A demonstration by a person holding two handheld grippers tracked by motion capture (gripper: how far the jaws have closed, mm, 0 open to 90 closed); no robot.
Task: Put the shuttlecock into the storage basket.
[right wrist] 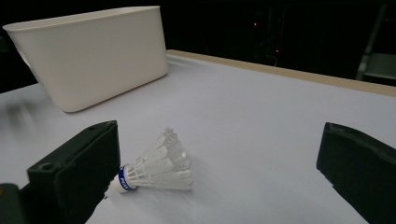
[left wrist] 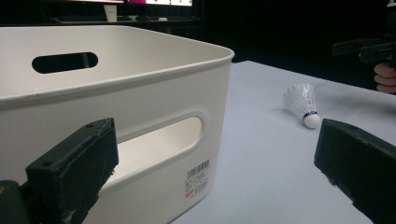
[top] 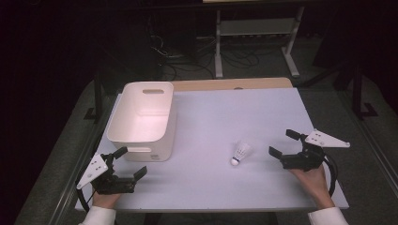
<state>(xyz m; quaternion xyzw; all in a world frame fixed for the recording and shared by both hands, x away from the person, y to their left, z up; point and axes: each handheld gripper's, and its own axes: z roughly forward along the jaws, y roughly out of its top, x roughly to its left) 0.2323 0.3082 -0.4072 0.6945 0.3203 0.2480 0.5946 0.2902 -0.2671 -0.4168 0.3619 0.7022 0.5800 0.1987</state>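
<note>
A white shuttlecock (top: pixel 240 153) lies on its side on the white table (top: pixel 225 112), its cork tip toward the person's edge and a blue band around the base of its skirt. The right gripper (top: pixel 286 142) rests on the tabletop just to the shuttlecock's right, held in the person's right hand (top: pixel 311 180), its jaws spread wide with nothing between them. In the right gripper view the shuttlecock (right wrist: pixel 156 168) sits just ahead of the left-hand jaw, near it but apart from the pad as far as can be told, its feathers fanning toward the middle of the gap. At the near left corner of the table the left gripper (top: pixel 130 162), gripped by the left hand (top: pixel 104 199), likewise stands fully open and empty, close to the front wall of a white plastic storage bin (top: pixel 162 140). The left gripper view looks along the bin's near wall (left wrist: pixel 154 93), with its handle slot and a barcode sticker (left wrist: pixel 197 179), and past it to the shuttlecock (left wrist: pixel 302 103) well apart on the bare table
</note>
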